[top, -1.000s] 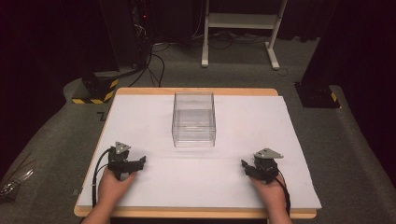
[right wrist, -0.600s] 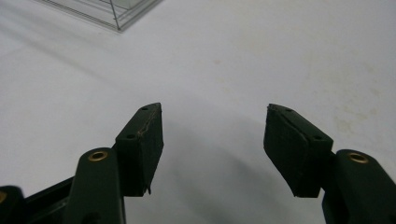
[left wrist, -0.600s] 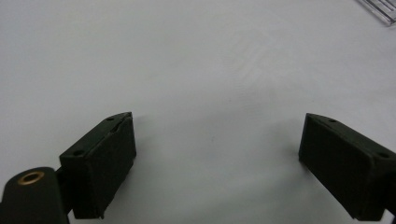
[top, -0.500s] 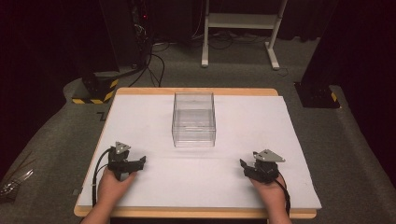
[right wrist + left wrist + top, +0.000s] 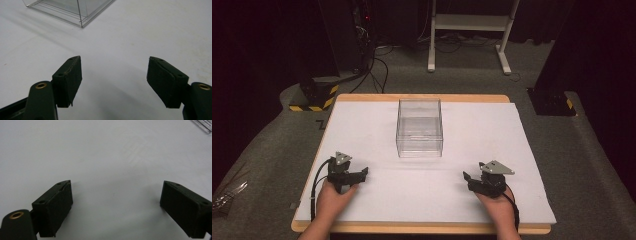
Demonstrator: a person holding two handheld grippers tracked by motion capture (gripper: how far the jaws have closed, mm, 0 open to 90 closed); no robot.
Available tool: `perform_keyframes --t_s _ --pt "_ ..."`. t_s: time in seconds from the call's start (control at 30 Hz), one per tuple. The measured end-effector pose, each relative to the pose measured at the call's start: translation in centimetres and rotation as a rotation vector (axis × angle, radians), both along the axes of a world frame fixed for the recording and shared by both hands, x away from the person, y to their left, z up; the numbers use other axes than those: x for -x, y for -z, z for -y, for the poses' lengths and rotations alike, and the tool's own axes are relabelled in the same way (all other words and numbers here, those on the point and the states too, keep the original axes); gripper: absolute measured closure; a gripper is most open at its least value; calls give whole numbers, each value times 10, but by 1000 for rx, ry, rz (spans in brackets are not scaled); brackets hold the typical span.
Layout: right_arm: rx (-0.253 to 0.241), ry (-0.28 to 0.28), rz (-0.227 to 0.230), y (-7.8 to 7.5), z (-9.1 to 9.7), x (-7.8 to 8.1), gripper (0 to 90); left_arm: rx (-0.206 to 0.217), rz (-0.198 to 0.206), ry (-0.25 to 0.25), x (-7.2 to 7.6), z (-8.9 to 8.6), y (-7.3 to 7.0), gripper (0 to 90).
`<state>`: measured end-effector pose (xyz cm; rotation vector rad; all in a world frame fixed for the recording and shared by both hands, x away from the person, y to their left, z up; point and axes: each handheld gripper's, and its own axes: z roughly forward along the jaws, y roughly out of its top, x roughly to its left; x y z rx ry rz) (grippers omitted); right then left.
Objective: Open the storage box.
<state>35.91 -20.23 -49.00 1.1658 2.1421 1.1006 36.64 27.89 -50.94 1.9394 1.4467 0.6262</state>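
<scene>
A clear plastic box [image 5: 420, 128] stands empty in the middle of the white table cover [image 5: 472, 125]. My left gripper [image 5: 362, 174] rests near the front left of the table, held by a hand, jaws wide apart over bare white surface [image 5: 115, 195]. My right gripper [image 5: 468, 179] rests near the front right, also held by a hand, jaws wide apart with nothing between them [image 5: 113, 75]. In the right gripper view a corner of the clear box [image 5: 75, 12] lies ahead and to the left. The left gripper view catches an edge of the box [image 5: 203, 125] at the top right.
The table has a wooden rim [image 5: 422, 229]. Around it lies grey carpet, with a white stand's legs [image 5: 467, 40] behind, black equipment and cables [image 5: 362, 55] at the back left, and a black base [image 5: 552, 102] at the right.
The right gripper has shifted slightly; the left gripper and the box have stayed where they were.
</scene>
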Motion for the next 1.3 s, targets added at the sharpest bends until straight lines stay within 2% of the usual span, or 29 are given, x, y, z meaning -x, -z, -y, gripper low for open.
perform_keyframes --t_s 0.17,0.3,0.8,0.97,1.17,1.3 --pt "2 -13 2 0 -5 1 270 -1 1 1 0 0 0 112" --pt "21 -39 24 -4 -16 3 256 -1 1 1 0 0 0 113" --pt "-2 -124 8 -2 -52 7 228 -1 1 1 0 0 0 112" --pt "-4 -154 17 -4 -63 9 230 -1 2 0 0 0 0 112" --pt "-25 -178 13 -8 -74 10 225 -2 2 0 0 0 0 113" --pt "-60 -178 -1 -10 -77 5 215 -3 2 -1 0 0 0 113"
